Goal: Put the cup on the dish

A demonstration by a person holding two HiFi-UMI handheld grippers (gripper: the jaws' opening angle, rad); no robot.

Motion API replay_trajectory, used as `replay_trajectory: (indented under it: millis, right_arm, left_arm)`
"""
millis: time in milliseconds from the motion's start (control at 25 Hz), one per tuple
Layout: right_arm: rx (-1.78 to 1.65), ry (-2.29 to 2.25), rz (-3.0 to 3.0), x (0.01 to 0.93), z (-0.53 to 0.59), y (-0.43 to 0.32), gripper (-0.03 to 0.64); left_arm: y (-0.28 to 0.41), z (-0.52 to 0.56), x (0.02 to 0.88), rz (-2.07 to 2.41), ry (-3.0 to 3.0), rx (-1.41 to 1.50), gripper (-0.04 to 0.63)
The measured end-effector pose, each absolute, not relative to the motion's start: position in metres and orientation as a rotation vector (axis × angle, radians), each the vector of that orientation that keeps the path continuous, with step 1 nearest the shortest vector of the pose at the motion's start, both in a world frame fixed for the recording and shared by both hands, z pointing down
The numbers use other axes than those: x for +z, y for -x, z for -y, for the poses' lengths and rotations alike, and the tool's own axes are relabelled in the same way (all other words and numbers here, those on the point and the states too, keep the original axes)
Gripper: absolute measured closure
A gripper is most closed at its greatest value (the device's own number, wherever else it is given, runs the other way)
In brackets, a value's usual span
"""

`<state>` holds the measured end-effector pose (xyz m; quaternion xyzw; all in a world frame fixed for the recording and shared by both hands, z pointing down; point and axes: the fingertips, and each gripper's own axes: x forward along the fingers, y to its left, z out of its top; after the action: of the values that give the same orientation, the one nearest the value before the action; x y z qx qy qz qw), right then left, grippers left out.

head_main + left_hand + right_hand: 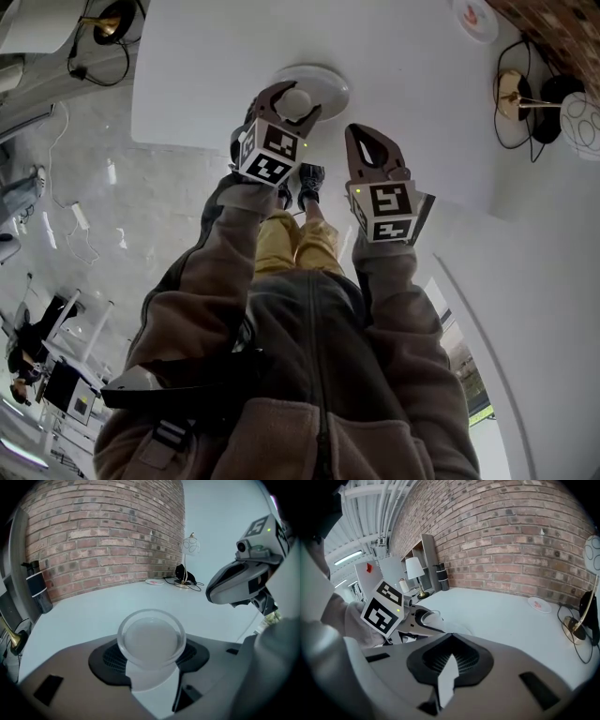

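Note:
A translucent white cup (296, 101) sits between the jaws of my left gripper (289, 105), which is shut on it. In the head view the cup hangs over the near rim of a round white dish (323, 86) on the white table (206, 66); whether it touches the dish I cannot tell. The left gripper view shows the cup (151, 639) mouth up in the left gripper (151, 660). My right gripper (361, 133) is beside it to the right, shut and empty, over the table's near edge. In the right gripper view, the right gripper (449, 656) points past the cup (425, 617).
A brass-based lamp (516, 94) with black cables stands at the table's right, and a small pink-marked plate (475, 17) lies at the far right. A dark bottle (35, 585) stands by the brick wall. The person's shoes (302, 180) show below the table edge.

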<state>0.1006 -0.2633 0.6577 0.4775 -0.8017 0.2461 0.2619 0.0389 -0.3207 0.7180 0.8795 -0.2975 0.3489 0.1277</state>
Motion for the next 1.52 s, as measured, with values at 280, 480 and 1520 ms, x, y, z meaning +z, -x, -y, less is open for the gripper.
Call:
replay_trajectory:
  millis: [280, 480, 1520]
  right_arm:
    - [0.692, -1.297, 2.151, 0.666, 0.259, -0.102, 0.614]
    - [0.706, -1.310, 2.137, 0.670, 0.255, -0.108, 0.614]
    - [0.623, -1.392, 2.141, 0.627, 0.245, -0.107, 0.614]
  left_arm:
    - [-0.044, 0.327, 0.735, 0.845, -2.554, 1.040, 0.334]
    - [-0.047, 0.330, 0.742, 0.848, -2.545, 1.037, 0.334]
    - [0.018, 0.257, 0.688, 0.977, -2.479, 1.035, 0.333]
